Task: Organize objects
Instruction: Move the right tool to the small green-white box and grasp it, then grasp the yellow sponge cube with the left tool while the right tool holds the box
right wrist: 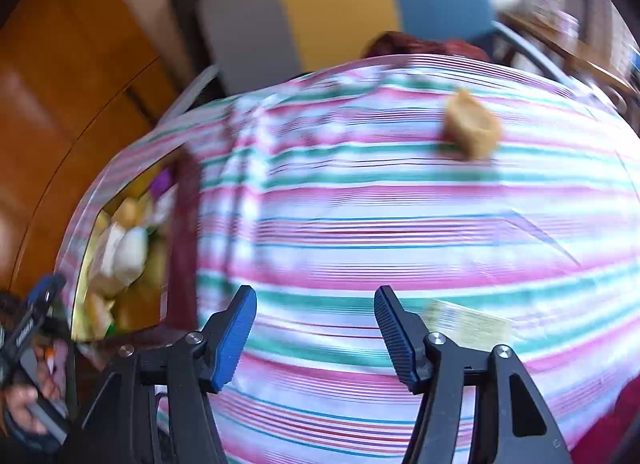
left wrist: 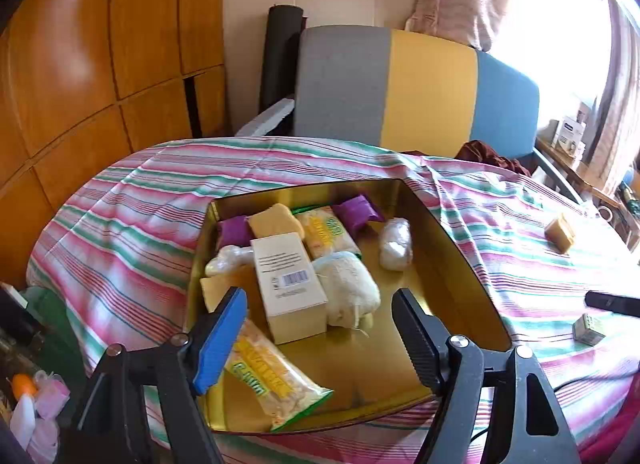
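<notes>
Left wrist view: left gripper (left wrist: 320, 338) is hovering spread, gripping nothing, over gold tin (left wrist: 460, 260) holding white box (left wrist: 288, 286), 2 purple packets (left wrist: 358, 211), snack bags (left wrist: 276, 380). Right gripper (right wrist: 316, 334) is hanging spread over striped cloth (right wrist: 360, 208); tan block (right wrist: 472, 128) is lying far right, small carton (right wrist: 468, 324) just beside its right finger.

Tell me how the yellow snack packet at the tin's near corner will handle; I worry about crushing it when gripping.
The snack packet looks like thin, glossy film, so it probably flexes and may slip between the fingers. Its lumpy contents seem light and likely crushable. Lying flat in the gold tin, it should slide rather than roll.
</notes>
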Demonstrator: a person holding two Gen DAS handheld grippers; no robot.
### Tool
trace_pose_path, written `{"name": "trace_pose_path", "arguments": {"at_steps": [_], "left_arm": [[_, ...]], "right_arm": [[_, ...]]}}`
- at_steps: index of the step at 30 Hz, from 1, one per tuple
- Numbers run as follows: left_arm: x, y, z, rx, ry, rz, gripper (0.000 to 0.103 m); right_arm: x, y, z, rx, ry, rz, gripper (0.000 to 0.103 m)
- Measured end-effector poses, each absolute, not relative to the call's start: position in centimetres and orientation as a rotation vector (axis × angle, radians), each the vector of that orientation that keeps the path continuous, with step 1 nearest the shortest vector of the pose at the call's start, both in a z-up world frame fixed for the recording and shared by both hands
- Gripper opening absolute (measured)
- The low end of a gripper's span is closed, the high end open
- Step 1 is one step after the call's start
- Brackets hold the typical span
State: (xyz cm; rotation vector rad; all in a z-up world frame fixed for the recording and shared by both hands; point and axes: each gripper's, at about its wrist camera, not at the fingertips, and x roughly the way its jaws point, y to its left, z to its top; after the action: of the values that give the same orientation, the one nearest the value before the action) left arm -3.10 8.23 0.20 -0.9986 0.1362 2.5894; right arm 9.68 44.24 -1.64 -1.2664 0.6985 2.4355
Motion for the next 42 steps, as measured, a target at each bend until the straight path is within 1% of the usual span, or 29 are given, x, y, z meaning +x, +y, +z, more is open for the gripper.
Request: {"name": "trace_pose_path", "arguments": {"at_steps": [3, 5, 6, 7, 10, 12, 16, 17, 20, 21, 32, 37, 40, 42], "left_arm": [[-2.9, 8.6, 0.1, -0.998, 0.131, 2.571, 0.077], [-3.0, 8.8, -0.1, -1.001, 0.128, 2.561, 0.077], [-3.0, 8.9, -0.2, -1.002, 0.126, 2.558, 0.077], [-3.0, 8.9, -0.3, -1.006, 0.124, 2.553, 0.077], [-3.0, 9.1, -0.5, -1.013, 0.123, 2.547, 0.077], [-3.0, 9.1, -0.6, -1.016, 0.121, 2.544, 0.077], [-2.9, 9.2, -0.6, -1.017, 0.124, 2.538, 0.078], [-3.0, 9.3, -0.6, -1.018, 0.127, 2.535, 0.078], [-3.0, 9.9, -0.3, -1.003, 0.136, 2.526, 0.078], [-2.9, 10.2, -0.2, -0.996, 0.139, 2.522, 0.078], [-2.1, 14.7, 0.7, -0.941, 0.204, 2.422, 0.078], [-1.6, 16.4, 0.9, -0.93, 0.218, 2.377, 0.078], [-1.4, 17.2, 1.0, -0.927, 0.225, 2.357, 0.078], [-1.1, 17.6, 1.1, -0.924, 0.231, 2.347, 0.079]], "right_arm": [[12.2, 47.5, -1.7, -1.181, 0.786, 2.279, 0.063], [13.6, 49.4, -2.2, -1.144, 0.846, 2.177, 0.065], [14.1, 50.2, -2.5, -1.137, 0.869, 2.138, 0.074], [14.4, 50.6, -2.8, -1.128, 0.887, 2.116, 0.08], [14.2, 50.7, -3.7, -1.155, 0.894, 2.102, 0.081], [13.5, 50.4, -4.3, -1.204, 0.858, 2.098, 0.083], [11.9, 49.4, -5.8, -1.31, 0.731, 2.072, 0.084], [11.5, 49.3, -6.0, -1.322, 0.674, 2.061, 0.084], [11.1, 49.9, -6.4, -1.361, 0.598, 2.022, 0.081], [11.1, 50.2, -6.5, -1.379, 0.609, 2.019, 0.079], [12.6, 51.0, -5.5, -1.301, 0.715, 2.068, 0.08], [12.6, 50.5, -4.1, -1.275, 0.677, 2.107, 0.086], [12.1, 50.0, -4.4, -1.325, 0.617, 2.106, 0.087], [12.3, 50.2, -4.8, -1.328, 0.638, 2.104, 0.087]]}}
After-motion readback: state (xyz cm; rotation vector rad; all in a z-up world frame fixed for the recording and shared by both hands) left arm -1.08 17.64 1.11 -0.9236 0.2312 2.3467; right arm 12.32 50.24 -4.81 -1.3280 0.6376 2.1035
